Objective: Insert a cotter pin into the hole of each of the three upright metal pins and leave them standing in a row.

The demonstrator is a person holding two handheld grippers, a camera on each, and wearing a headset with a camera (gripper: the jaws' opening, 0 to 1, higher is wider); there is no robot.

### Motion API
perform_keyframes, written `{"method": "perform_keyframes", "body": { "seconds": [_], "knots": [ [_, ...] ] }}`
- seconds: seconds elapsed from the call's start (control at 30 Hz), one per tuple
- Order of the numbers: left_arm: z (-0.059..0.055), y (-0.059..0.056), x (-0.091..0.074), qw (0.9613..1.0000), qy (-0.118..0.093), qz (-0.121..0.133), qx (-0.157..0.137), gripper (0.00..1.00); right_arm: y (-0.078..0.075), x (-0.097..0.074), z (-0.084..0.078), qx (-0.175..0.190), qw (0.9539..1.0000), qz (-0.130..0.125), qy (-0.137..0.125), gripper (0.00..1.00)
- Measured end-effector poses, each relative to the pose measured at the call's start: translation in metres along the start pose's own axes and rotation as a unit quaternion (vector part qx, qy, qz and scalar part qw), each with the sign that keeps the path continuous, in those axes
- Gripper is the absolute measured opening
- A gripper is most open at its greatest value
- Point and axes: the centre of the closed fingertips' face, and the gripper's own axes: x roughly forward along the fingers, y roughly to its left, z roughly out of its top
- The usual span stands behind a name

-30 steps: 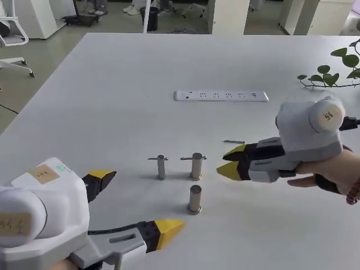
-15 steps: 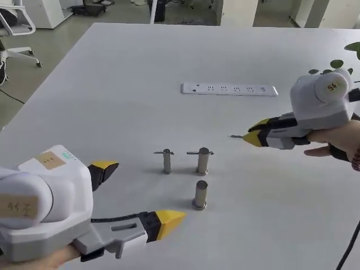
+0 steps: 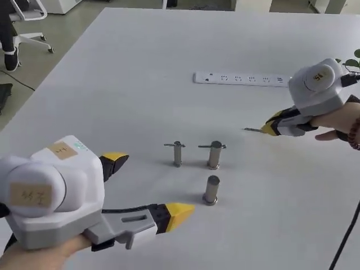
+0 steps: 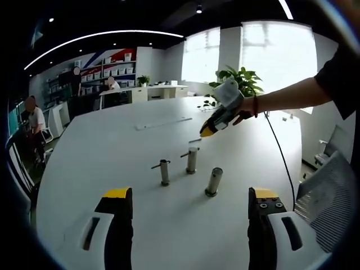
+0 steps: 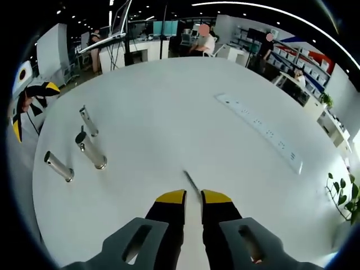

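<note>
the right gripper (image 3: 269, 130) is pressed together on a cotter (image 3: 252, 130), which sticks out past its tips toward the pins. in the right gripper view the thin wire runs out from between the yellow tips. it hangs over the table (image 3: 112, 84), well apart from the pins and to their right, with the strip (image 3: 242, 79) beyond it. the left gripper (image 3: 160, 182) is spread wide and holds nothing. it sits low at the near left, pointing toward the pins, and the left gripper view shows all three pins ahead of its jaws.

two of three look done. the left pin (image 3: 178, 154) and the mid pin (image 3: 214, 155) stand upright side by side, each with a cotter crosswise through its top. the bare pin (image 3: 211, 190) stands upright too, just in front of the mid pin and apart from it. i can see nothing through its top, and its hole is too small to make out.

what is left, as i judge it: the held cotter has to go into the bare pin, which likely wants the left gripper to steady it. then that pin has to come into line with the other two, since it sits in front of the row rather than in it.
</note>
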Motion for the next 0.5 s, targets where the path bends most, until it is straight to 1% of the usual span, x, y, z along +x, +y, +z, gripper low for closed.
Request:
{"method": "perform_keyframes", "body": {
  "seconds": [0.13,0.17,0.27,0.37,0.4,0.5],
  "knots": [
    [-0.004,0.002,0.001,1.0000,0.003,0.002,-0.007,0.84,-0.001,0.009,-0.003,-0.005,0.9998,0.011,0.014,0.06],
    [-0.004,0.002,0.001,1.0000,0.004,0.002,-0.008,0.84,-0.002,0.011,-0.006,-0.006,0.9996,0.012,0.024,0.06],
    [-0.005,0.002,0.001,1.0000,0.005,0.002,-0.008,0.84,-0.004,0.014,-0.010,-0.016,0.9992,0.013,0.035,0.06],
    [-0.006,0.003,0.000,0.9999,0.004,0.003,-0.009,0.84,-0.006,0.017,-0.010,-0.024,0.9987,0.023,0.038,0.06],
    [-0.006,0.004,0.000,0.9999,0.004,0.003,-0.011,0.84,-0.005,0.018,-0.012,-0.026,0.9983,0.027,0.044,0.06],
    [-0.007,0.004,0.000,0.9999,0.005,0.003,-0.012,0.84,-0.007,0.020,-0.016,-0.037,0.9974,0.029,0.055,0.06]
  ]
}}
